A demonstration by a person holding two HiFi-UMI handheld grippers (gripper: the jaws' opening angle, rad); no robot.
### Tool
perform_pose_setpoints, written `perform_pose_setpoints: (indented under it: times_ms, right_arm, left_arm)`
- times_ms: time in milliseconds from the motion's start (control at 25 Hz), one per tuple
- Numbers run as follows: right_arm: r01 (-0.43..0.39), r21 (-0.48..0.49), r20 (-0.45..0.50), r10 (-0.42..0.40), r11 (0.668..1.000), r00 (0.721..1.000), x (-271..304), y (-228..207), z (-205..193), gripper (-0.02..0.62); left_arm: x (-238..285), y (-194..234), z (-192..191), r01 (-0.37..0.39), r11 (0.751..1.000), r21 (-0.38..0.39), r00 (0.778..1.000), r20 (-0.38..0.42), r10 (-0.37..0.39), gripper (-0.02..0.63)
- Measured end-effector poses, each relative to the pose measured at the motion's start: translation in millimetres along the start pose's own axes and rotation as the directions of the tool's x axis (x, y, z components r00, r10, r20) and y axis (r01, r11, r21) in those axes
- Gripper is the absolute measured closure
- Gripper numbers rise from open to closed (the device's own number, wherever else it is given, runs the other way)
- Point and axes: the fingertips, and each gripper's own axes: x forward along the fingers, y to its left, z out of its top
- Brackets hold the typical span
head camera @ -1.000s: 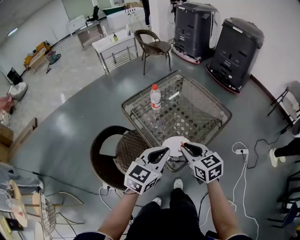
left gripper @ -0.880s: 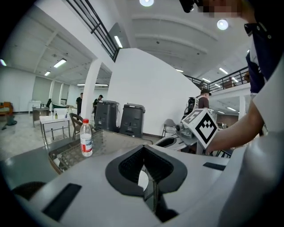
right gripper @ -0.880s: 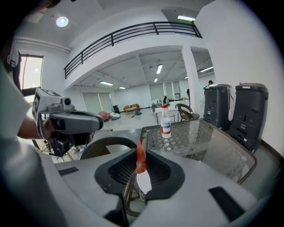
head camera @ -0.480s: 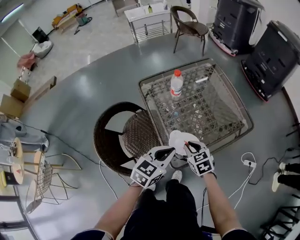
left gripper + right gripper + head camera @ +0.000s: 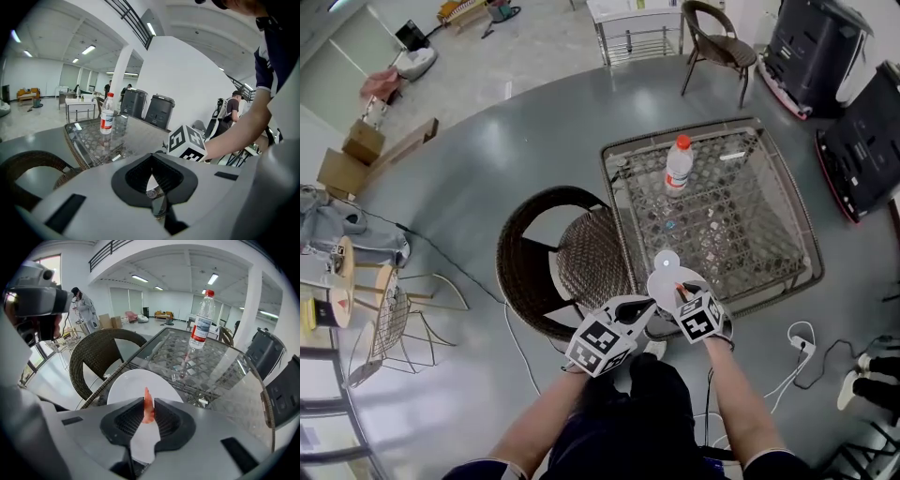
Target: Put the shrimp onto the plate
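— Left side?
— Grey left gripper (image 5: 153,187) pressed together, empty, farther off.
— Right?
— Grey right gripper (image 5: 148,402) pinching thin orange shrimp (image 5: 147,394), long axis upright. Round white plate (image 5: 129,386) just below those jaws. Likely only lowering, then release.

Bright ceiling light, sharp, fisheye-warped edges

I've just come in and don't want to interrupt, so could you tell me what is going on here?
A person works with two handheld grippers at a glass-topped table. The right gripper is shut on a shrimp, held over the white plate at the table's near edge; it is not yet set down. The left gripper is shut and empty alongside.
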Motion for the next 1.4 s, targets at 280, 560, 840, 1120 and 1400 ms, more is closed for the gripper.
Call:
perform_pose_setpoints:
  times_ms: [280,560,840,1120,1400]
  right_arm:
    - [-0.038,-0.035,-0.027,0.037,0.999,0.999,10,0,2,0.526]
    - [-0.058,-0.053,-0.028,0.057,0.997,0.998,16,2,4,0.526]
    - [-0.049,0.004,0.032,0.049,0.999,0.998,7,-1,21,0.525]
    - [0.026,0.141,0.233,-0.059,0.99,0.971,-54,-26,70,0.525]
    - [0.108,0.216,0.435,-0.195,0.97,0.879,-152,-33,125,0.543]
  left_arm:
    - [1,-4,-4,-0.022,0.999,-0.031,1.0,-0.011,0.021,0.597]
    - [-2,1,2,-0.048,0.998,-0.037,0.999,-0.005,0.048,0.597]
    - [-9,4,13,-0.033,0.999,-0.012,0.999,0.004,0.033,0.597]
    - [-13,5,50,0.028,0.999,0.03,0.997,0.076,-0.031,0.597]
    - [-20,-20,106,0.165,0.977,0.134,0.971,0.15,-0.185,0.597]
